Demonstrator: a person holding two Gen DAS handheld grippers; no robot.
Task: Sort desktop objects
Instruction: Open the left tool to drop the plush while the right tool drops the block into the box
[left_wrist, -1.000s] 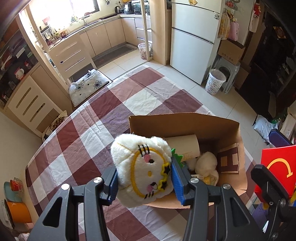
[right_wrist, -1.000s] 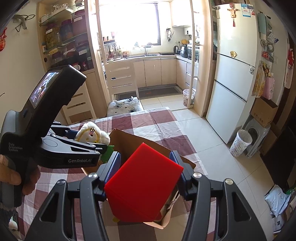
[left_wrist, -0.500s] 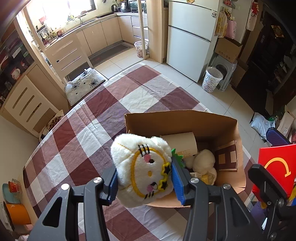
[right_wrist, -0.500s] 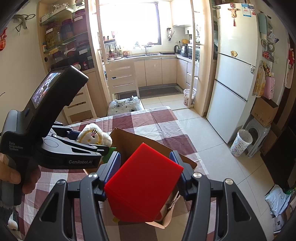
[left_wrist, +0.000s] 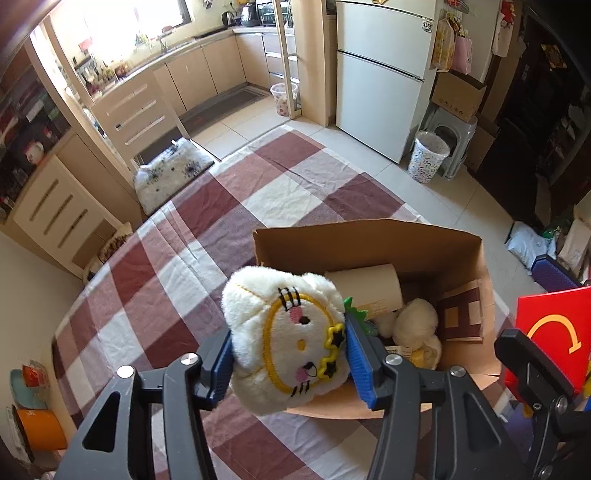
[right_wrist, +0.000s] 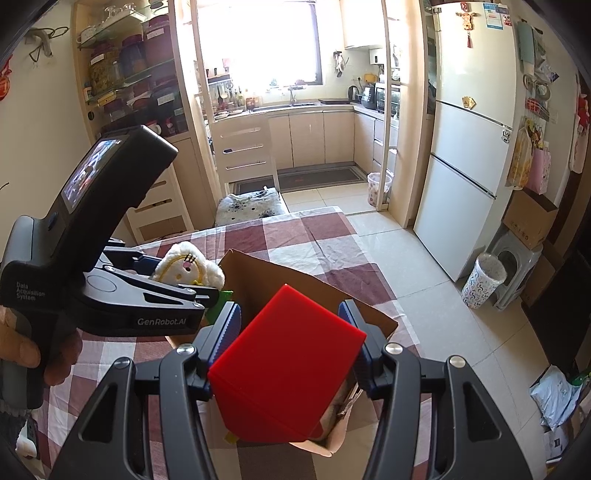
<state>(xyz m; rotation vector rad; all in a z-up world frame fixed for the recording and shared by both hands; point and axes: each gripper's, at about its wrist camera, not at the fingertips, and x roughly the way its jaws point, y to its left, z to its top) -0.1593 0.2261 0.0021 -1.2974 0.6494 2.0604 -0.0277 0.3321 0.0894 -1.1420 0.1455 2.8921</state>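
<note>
A white plush with an embroidered yellow-ringed face, pink cheeks and star glasses sat between the blue pads of the left hand-held gripper, whose jaws were opening around it, above the near edge of the box on the checked counter. The right hand-held gripper clenched a red box over the same carton.

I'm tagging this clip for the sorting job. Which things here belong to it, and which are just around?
Job: plush toy in the opening left gripper; red box in the right gripper; cardboard box.
Around: fridge, waste bin, chair cushion.
</note>
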